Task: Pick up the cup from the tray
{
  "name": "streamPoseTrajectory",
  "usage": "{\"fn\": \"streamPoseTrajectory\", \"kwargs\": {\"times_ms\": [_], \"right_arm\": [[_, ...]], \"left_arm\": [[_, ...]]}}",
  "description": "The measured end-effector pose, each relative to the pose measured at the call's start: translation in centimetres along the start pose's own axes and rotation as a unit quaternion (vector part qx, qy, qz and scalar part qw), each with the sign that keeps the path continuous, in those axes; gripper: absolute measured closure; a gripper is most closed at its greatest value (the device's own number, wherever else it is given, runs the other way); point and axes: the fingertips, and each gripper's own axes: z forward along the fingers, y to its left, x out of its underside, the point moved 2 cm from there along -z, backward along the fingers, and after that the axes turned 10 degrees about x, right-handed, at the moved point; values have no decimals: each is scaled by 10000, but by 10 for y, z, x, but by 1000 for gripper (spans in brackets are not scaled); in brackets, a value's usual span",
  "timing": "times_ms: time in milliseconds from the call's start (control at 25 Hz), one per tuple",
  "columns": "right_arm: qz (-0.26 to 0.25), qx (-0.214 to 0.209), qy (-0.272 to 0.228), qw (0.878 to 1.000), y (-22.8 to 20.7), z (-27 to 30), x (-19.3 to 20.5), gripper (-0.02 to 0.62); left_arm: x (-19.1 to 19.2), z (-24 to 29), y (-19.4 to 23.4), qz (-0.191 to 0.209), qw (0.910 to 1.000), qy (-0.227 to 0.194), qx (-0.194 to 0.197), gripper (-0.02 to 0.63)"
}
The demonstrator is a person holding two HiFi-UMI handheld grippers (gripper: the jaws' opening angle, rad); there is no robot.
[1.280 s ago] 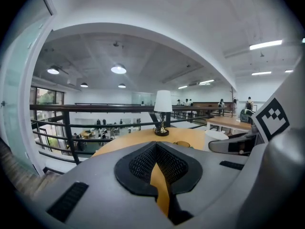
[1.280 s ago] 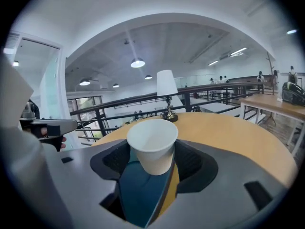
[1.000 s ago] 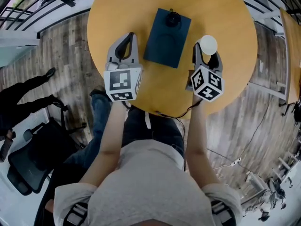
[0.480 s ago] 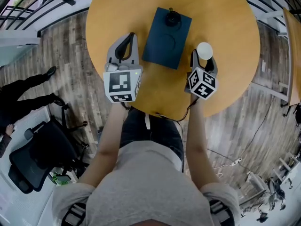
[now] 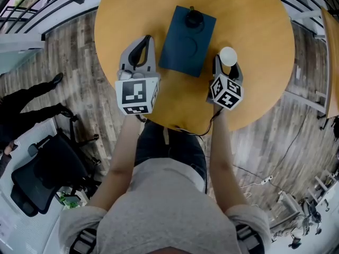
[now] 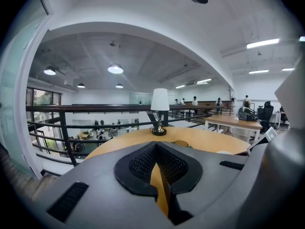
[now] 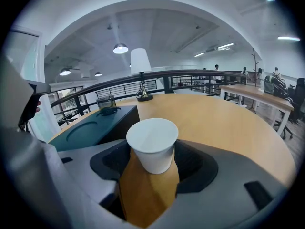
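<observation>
Right gripper (image 7: 151,168) is pinching the white cup (image 7: 152,144) low on its wall, cup upright. It's off the dark blue tray (image 5: 183,49), just right of it, over the round wooden table (image 5: 259,20). My left gripper (image 6: 155,156) sits left of the tray, jaws pressed together, nothing in them.

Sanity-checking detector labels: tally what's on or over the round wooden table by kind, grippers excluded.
White paper cup, gripped by the right gripper: 1
Dark blue rectangular tray: 1
Small black object on the tray's far end, kind unclear: 1
Table lamp with white shade: 1
Total: 4
</observation>
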Motion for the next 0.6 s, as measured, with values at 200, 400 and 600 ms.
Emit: {"fn": "streamPoseTrajectory", "kwargs": {"times_ms": [200,400,600], "right_arm": [[-6,0,31,10000,1,2,3,316],[-82,-148,5,9999,7,-6,2,316],[-31,-144,11,9999,8,-13,1,314]], "left_arm": [[5,-1,1,-49,10000,28,-7,600],[4,-5,-2,-92,10000,0,-21,600],[1,-7,-3,-111,9999,-57,-1,600]]}}
